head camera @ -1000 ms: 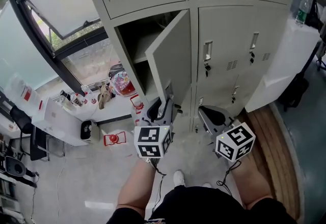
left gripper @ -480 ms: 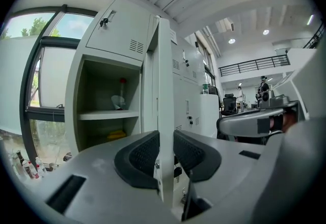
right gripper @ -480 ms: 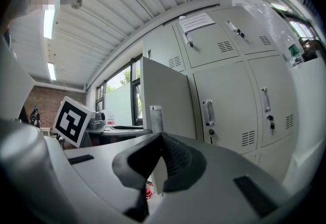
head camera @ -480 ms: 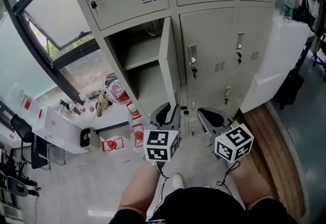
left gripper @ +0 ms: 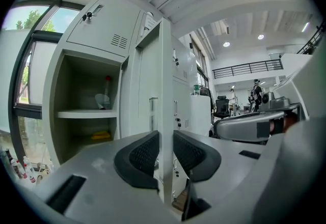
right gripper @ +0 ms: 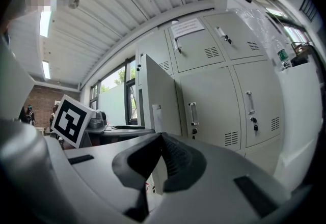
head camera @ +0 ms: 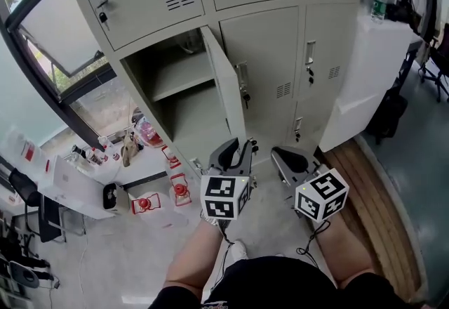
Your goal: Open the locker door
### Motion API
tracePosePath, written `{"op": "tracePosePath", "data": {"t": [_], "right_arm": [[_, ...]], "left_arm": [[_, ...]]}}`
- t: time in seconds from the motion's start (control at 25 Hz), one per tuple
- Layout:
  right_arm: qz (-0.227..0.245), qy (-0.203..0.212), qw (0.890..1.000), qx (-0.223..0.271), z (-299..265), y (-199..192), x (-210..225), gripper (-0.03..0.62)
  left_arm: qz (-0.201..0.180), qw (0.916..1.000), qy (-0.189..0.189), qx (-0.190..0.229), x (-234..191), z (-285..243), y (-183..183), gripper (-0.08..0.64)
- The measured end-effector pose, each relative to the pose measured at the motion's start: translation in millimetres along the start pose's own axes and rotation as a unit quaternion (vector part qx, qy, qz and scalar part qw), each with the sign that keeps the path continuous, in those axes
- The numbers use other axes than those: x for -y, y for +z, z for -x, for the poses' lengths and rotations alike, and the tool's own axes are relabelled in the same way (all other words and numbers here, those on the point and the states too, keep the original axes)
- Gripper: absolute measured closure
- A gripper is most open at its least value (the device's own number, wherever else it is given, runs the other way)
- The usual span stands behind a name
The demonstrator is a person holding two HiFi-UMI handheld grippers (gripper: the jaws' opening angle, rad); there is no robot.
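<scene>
As the locker door [head camera: 226, 86] stood: swung well out from its compartment in the left column of the locker bank [head camera: 270, 48], hinged at that compartment's right edge.
Left gripper [head camera: 240, 148]: its jaws had just been closing. The door's free edge ran between the pads near its lower corner, and I read them as pressed on it.
Right gripper [head camera: 286, 158]: jaws together with nothing between them, beside the left one and clear of the door.
Handling: I judged the door a thin painted steel sheet, light on its hinge, stiff along the folded edge, and smooth enough to slip through the pads.
Hold: the free edge, farthest from the hinge, looked the best place to grip. A pull along the swing's arc would suit it better than a twist.
Compartment: a shelf [head camera: 184, 81] crossed its middle, with a bottle [left gripper: 106, 88] above and a yellow thing [left gripper: 102, 135] below.
Floor [head camera: 105, 251]: pale and smooth, with small red things [head camera: 180, 192] near the bank's lower left corner and a wooden strip [head camera: 361, 188] to the right.
Room: a window [head camera: 56, 34] stood left of the bank and a white cabinet [head camera: 365, 69] at its right end.
</scene>
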State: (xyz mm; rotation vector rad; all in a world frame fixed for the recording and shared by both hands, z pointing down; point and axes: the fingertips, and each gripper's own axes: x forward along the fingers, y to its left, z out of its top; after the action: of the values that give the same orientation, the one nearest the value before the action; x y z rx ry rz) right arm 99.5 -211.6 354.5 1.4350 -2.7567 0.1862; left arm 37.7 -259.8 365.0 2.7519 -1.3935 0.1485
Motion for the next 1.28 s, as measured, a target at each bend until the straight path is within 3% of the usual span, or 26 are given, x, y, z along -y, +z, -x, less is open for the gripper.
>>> {"op": "tracePosePath", "data": {"t": [0.6,1.28], "right_arm": [[-0.003,-0.015,1.0,0.002,16,1,42,0.538],[-0.021,0.053,0.998,-0.011,38,-19,21,0.538]], "left_arm": [[-0.01,0.9997,-0.022,0.005,33,-34,5,0.471],[0.001,0.9971,0.075,0.01,43,13,-10,0.469]]}}
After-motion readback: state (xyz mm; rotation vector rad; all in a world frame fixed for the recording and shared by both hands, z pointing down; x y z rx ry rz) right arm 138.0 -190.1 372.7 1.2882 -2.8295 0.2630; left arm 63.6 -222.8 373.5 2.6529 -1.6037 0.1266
